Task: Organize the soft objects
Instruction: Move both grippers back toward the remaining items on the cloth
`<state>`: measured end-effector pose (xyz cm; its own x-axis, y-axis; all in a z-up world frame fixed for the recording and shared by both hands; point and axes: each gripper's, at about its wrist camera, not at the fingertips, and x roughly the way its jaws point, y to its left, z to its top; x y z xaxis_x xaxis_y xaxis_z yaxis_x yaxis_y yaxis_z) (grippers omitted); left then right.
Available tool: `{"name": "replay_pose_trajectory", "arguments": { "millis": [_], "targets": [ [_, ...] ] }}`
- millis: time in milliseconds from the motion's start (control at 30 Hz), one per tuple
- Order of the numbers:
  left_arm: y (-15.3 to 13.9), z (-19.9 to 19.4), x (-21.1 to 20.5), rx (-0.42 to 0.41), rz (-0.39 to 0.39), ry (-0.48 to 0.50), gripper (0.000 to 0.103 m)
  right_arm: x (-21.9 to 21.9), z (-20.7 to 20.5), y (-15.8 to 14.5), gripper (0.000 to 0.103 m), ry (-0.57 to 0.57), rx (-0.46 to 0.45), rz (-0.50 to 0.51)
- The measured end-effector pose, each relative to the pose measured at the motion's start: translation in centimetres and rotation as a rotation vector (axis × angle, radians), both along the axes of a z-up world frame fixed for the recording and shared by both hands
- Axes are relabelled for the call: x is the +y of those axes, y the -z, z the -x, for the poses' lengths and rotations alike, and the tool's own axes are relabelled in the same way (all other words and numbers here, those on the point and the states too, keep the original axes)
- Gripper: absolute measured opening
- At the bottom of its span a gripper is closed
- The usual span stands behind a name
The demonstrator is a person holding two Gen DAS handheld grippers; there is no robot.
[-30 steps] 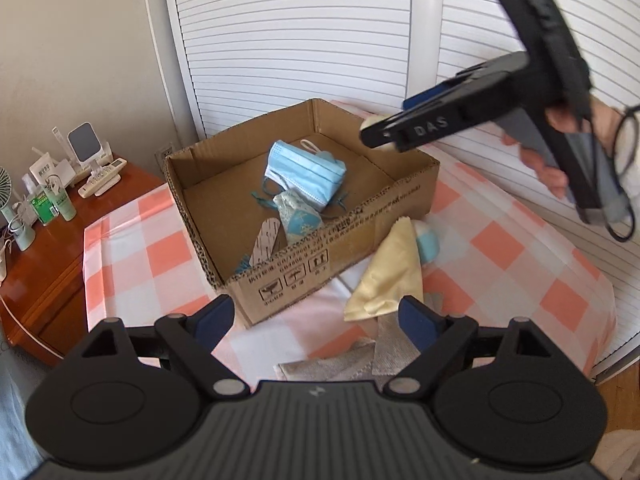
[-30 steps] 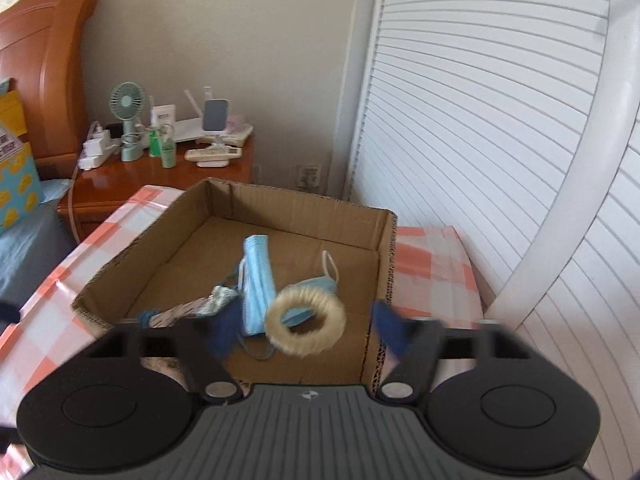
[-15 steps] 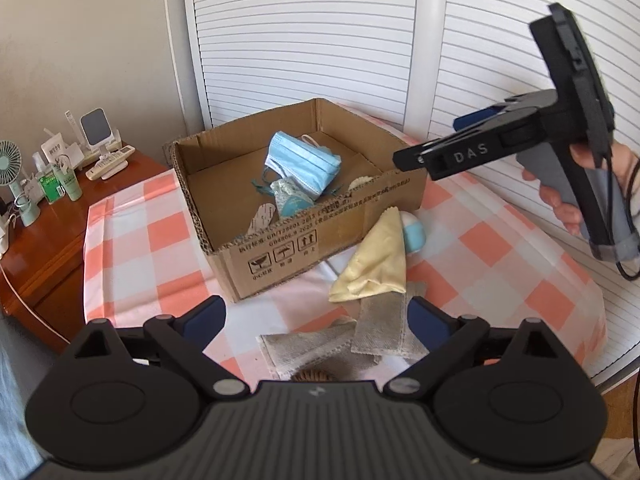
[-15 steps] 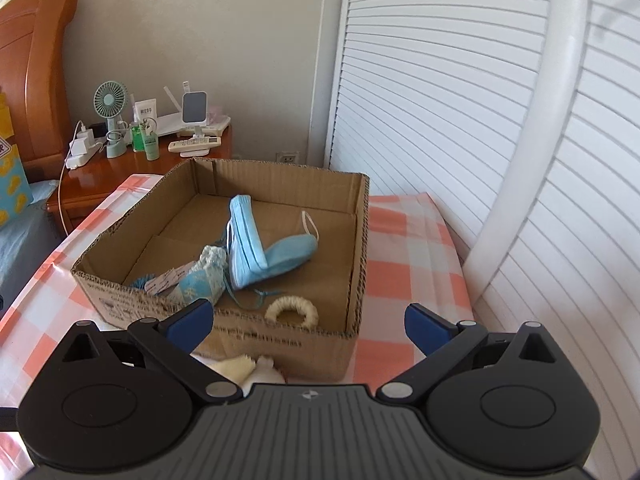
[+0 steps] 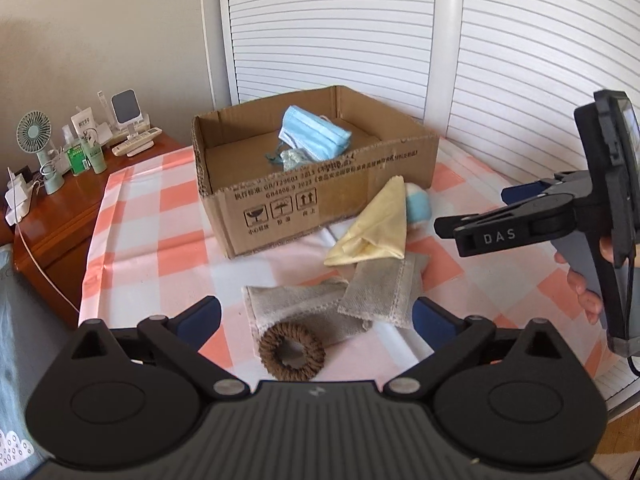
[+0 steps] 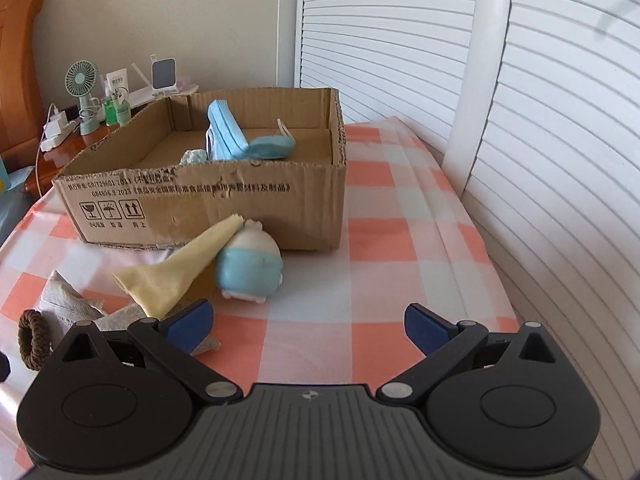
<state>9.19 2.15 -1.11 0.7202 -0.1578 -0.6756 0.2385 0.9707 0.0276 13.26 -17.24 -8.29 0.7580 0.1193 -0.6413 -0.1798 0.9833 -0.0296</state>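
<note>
Two views. Left wrist: left tool (image 5: 316,314) gapes wide, empty, over the brown braided hair ring (image 5: 291,351) and grey cloths (image 5: 344,300), likely next for the open cardboard box (image 5: 312,196). Right wrist: right tool (image 6: 307,322) likewise wide and empty, facing the pale-blue plush toy (image 6: 248,266) beneath the yellow cloth (image 6: 180,276) on the checked worktop (image 6: 384,264).

Right gripper (image 5: 472,232) side plate: white letters "DAS", plain to read in the left wrist view.
Cardboard box (image 6: 240,216) top print line: "GB/T29601 2013", then Chinese characters in brackets, too small to make out.
Cardboard box second line: "GB4806.9 2023", more Chinese print running on.
Cardboard box symbols (image 6: 109,210): three boxed handling signs — fragile glass, umbrella, two up-arrows — each with a small Chinese caption underneath.
</note>
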Motion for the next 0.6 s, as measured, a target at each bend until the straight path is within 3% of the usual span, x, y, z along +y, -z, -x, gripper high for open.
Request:
{"name": "replay_pose_trajectory", "arguments": {
  "millis": [267,600],
  "targets": [
    [2.1,0.7,-0.2,0.024,-0.044,-0.032,0.102,1.0,-1.6,1.3,0.103,-0.026,0.009,0.024],
    [3.5,0.9,-0.4,0.071,-0.012,-0.03,0.102,2.6,-4.5,2.1,0.103,-0.029,-0.002,0.026]
  ]
}}
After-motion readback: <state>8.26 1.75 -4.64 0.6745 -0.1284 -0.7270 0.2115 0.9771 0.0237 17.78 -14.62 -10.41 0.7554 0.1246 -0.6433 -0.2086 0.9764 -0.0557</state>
